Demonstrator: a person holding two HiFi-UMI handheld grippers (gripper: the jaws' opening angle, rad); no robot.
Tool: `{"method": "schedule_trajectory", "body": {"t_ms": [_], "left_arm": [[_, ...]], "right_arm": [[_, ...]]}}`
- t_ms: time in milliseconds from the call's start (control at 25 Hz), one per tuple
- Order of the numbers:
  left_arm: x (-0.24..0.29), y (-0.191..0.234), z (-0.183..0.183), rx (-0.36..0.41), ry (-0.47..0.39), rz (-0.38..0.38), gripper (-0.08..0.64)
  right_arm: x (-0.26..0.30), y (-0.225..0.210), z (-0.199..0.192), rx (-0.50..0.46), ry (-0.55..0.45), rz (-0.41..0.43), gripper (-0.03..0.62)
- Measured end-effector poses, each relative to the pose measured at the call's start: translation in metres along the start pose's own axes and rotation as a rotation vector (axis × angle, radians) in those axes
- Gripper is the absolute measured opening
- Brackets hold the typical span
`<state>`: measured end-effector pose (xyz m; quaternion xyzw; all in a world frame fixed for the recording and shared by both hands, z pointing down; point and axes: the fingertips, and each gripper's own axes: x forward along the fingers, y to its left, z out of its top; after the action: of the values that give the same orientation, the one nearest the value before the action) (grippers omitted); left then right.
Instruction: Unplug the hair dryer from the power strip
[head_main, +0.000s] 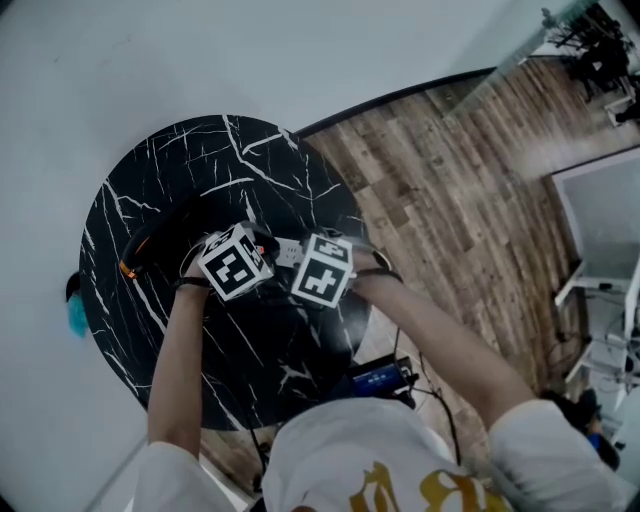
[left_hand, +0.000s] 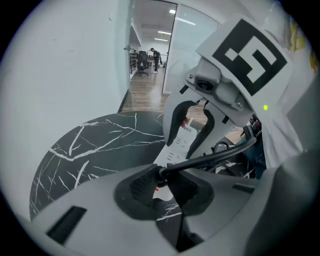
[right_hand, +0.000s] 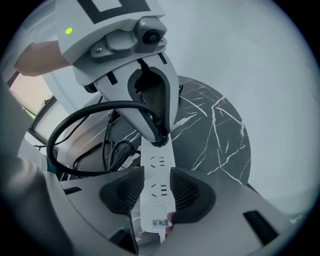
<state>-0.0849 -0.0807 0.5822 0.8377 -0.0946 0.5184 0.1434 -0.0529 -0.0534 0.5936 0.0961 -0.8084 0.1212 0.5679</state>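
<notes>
The jaws of the left gripper (left_hand: 161, 183) are pinched on the black plug (left_hand: 159, 174) where it sits in the white power strip (right_hand: 156, 170). The pads press on either side of the plug, and its cord (left_hand: 215, 155) leads away to the right. The jaws of the right gripper (right_hand: 155, 192) are clamped across the near end of the strip, one pad against each long edge, just ahead of its labelled end. Two empty socket rows lie between the two grips.

The strip lies near the middle of the round black marble tabletop (head_main: 150, 330), with the two grippers almost side by side over it and pointing steeply down. The hair dryer (head_main: 160, 238), black with an orange tip, lies on the tabletop just left of the left gripper. Its cord loops off the near edge.

Both holds look set, so the step in hand seems to be the pull itself, and the plug is still seated. The next move calls for the right gripper to pin the strip flat. The left should draw the plug straight out of its socket without rocking it sideways, so the strip does not lift or slide with it.
</notes>
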Motion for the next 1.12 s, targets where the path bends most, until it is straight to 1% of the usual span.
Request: {"method": "schedule_trajectory", "body": {"t_ms": [80,160,360,480,600,640,760,800,880,920,1000,1040,1120], "left_arm": [[-0.002,0.001,-0.001,0.007,0.011,-0.009,0.058],[-0.005,0.002,-0.002,-0.007,0.019,-0.035,0.058],[-0.009,0.000,0.002,-0.049,-0.049,-0.019,0.055],[-0.008,0.002,0.003,-0.081,-0.064,-0.036,0.055],[-0.008,0.000,0.000,-0.048,-0.035,0.000,0.054],[-0.009,0.000,-0.002,-0.051,-0.034,0.004,0.054],[-0.009,0.002,0.003,-0.120,-0.085,-0.024,0.055],[-0.009,0.002,0.005,-0.126,-0.091,-0.025,0.055],[-0.011,0.002,0.004,-0.103,-0.080,-0.021,0.055],[-0.011,0.002,0.003,-0.100,-0.079,-0.033,0.055],[-0.012,0.004,0.004,-0.128,-0.095,-0.068,0.057],[-0.013,0.004,0.006,-0.128,-0.091,-0.068,0.057],[-0.015,0.003,0.008,-0.079,-0.050,-0.034,0.057]], "right_arm": [[0.000,0.000,0.001,-0.004,-0.007,-0.008,0.163],[0.000,0.000,0.002,-0.004,-0.008,-0.015,0.163],[0.001,0.000,0.003,0.002,0.015,-0.012,0.163],[0.001,0.001,0.001,0.013,0.007,-0.019,0.163],[0.001,0.001,0.002,0.021,0.012,-0.019,0.163],[0.001,0.001,0.002,0.021,0.010,-0.019,0.163],[0.001,0.000,0.001,0.027,0.009,-0.019,0.163],[0.000,-0.001,0.001,0.028,0.015,-0.020,0.163],[0.000,-0.001,0.003,0.027,0.023,-0.022,0.163],[0.000,0.000,0.005,0.028,0.019,-0.023,0.163],[0.001,0.002,0.004,0.041,0.005,-0.022,0.163],[0.001,0.001,0.004,0.046,0.003,-0.021,0.163],[0.000,-0.001,0.004,0.048,0.002,-0.022,0.163]]}}
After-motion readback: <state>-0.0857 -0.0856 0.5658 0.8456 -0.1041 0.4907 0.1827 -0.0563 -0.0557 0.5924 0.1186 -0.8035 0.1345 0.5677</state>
